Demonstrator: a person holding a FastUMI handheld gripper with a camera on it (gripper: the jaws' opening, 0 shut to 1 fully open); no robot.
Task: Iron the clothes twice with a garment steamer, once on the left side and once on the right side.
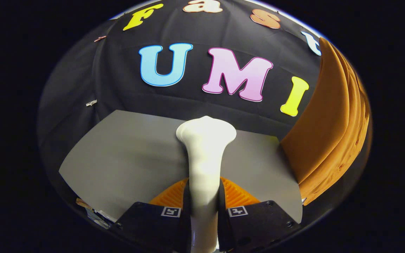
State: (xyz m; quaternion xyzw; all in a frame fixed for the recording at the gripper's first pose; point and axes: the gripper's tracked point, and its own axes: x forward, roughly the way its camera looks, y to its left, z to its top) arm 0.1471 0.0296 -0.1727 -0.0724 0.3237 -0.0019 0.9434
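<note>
The gripper [204,196] is clamped on the white garment steamer [205,154], a finger pressing each side of its slim handle, and the wider head sticks out at twelve o'clock beyond the fingertips. Under it lies a grey table [125,158] that runs back to the black cloth wall. At about two o'clock from the steamer head hangs an orange garment [332,123] in soft folds, well apart from the head.

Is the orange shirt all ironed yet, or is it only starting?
Only starting, it seems. Done: the gripper is shut on the white garment steamer, handle between both fingers. In hand: its head hangs over the grey table, apart from the orange garment hanging beside it. Left: both passes, left and right.
</note>
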